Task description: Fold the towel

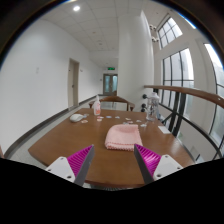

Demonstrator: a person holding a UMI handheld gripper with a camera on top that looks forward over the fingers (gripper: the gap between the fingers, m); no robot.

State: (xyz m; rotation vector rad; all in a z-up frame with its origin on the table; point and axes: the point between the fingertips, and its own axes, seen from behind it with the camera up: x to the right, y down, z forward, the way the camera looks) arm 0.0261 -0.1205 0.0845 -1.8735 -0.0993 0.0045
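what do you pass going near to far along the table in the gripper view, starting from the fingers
gripper with its fingers open → bare wooden table → folded pink towel just ahead of the fingers → small pink bottle near the far edge

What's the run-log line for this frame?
task: fold towel | gripper: open, empty, above table | towel: pink, folded, on table just ahead of fingers, untouched | beyond: bottles, small items
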